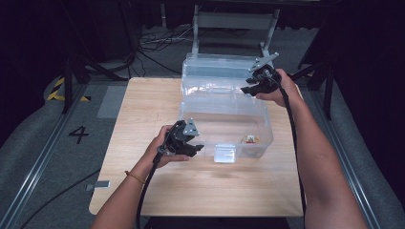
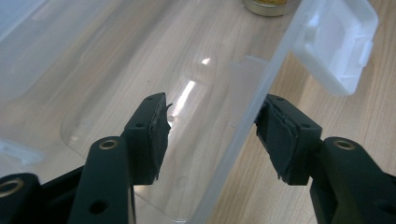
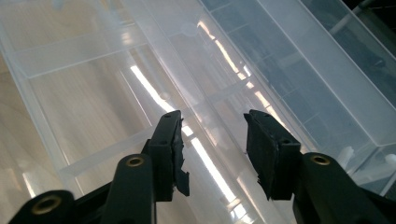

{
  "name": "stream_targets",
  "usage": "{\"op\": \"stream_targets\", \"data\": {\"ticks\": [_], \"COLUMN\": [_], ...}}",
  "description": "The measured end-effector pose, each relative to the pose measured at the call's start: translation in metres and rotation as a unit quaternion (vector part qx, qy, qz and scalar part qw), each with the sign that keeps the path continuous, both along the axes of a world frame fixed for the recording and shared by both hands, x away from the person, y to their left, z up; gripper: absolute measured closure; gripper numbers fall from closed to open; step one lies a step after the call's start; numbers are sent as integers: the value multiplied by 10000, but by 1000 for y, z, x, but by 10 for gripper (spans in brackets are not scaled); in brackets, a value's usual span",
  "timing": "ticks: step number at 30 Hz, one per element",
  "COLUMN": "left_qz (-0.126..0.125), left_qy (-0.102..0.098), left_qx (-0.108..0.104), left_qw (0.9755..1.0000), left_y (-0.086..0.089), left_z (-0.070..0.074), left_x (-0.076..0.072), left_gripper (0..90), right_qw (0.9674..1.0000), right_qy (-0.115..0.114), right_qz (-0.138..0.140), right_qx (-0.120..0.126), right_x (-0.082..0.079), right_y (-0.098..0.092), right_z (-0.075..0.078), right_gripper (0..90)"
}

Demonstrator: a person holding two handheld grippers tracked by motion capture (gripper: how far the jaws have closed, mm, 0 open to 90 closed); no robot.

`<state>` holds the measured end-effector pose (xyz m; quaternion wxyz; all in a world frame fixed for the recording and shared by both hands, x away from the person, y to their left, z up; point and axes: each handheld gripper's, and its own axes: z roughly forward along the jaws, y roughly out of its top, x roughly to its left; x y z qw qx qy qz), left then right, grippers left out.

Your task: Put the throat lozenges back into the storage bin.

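Floor marking [image 1: 79,134] reads "4"; no other writing is legible. Left gripper [image 2: 212,135] straddles the clear box [image 1: 267,125] front wall, right pad touching; right gripper [image 3: 212,149] is spread over its lid [image 3: 280,60].

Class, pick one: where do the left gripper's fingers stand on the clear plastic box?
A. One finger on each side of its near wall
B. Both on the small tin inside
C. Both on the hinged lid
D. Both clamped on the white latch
A: in the left gripper view, the left gripper has one finger inside and one outside the near wall of the clear plastic box, apart from the white latch.

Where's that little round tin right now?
In the high view, the round tin sits inside the clear box, at its near right corner, right of the white latch.
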<state>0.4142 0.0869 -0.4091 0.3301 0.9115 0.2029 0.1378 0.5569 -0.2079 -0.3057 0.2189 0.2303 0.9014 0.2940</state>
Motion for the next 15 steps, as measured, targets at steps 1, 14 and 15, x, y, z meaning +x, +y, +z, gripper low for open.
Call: {"op": "stream_targets", "data": {"ticks": [1,14,15], "left_qz": [1,-431,-442], "left_qy": [45,88,102], "left_qx": [-13,52,47], "left_qw": [10000,9990,9990], "left_y": [0,-7,-7], "left_z": [-1,-4,-4], "left_x": [0,-1,0], "left_gripper": [448,676,679], "right_qw": [9999,9936,9932], "right_qy": [-19,82,73], "right_qz": [-5,239,276], "right_qx": [-126,-1097,-1132], "right_x": [1,5,6], "right_y": [2,31,32], "right_z": [0,9,9], "right_gripper": [586,744,752]}}
